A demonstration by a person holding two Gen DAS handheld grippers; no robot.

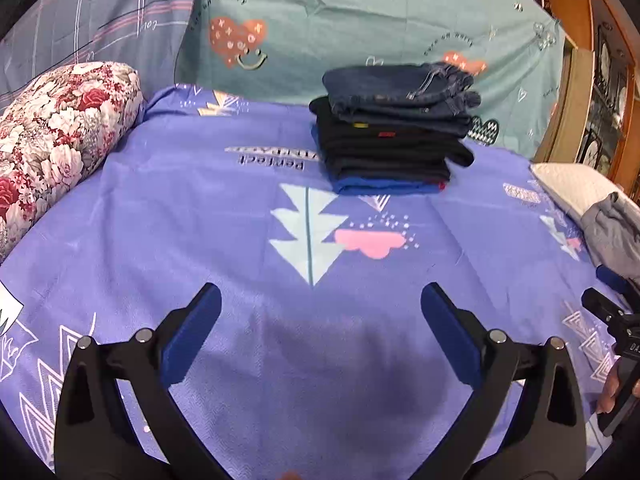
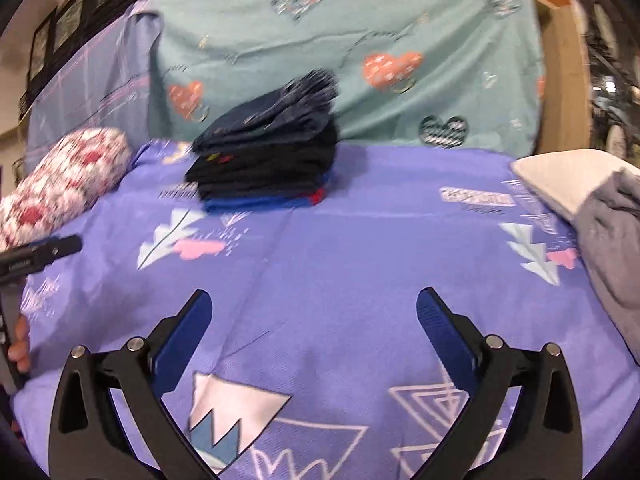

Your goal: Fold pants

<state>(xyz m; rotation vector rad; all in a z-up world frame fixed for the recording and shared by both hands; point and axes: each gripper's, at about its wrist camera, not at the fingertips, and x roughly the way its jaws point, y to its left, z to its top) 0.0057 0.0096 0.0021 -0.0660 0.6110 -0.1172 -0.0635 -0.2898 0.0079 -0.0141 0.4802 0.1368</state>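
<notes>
A stack of folded pants (image 1: 394, 128) sits at the far side of the purple bedsheet (image 1: 200, 220), dark denim on top, black pairs under it, a blue one at the bottom. It also shows in the right wrist view (image 2: 268, 156). A crumpled grey garment (image 2: 612, 240) lies at the right edge of the bed, also in the left wrist view (image 1: 612, 232). My left gripper (image 1: 320, 300) is open and empty above the sheet. My right gripper (image 2: 314, 304) is open and empty, with the grey garment to its right.
A floral bolster pillow (image 1: 60, 140) lies at the left. A white pillow (image 2: 560, 176) lies at the right, under the grey garment. A teal heart-print sheet (image 1: 360, 20) covers the back. A wooden cabinet (image 1: 580, 60) stands at the far right.
</notes>
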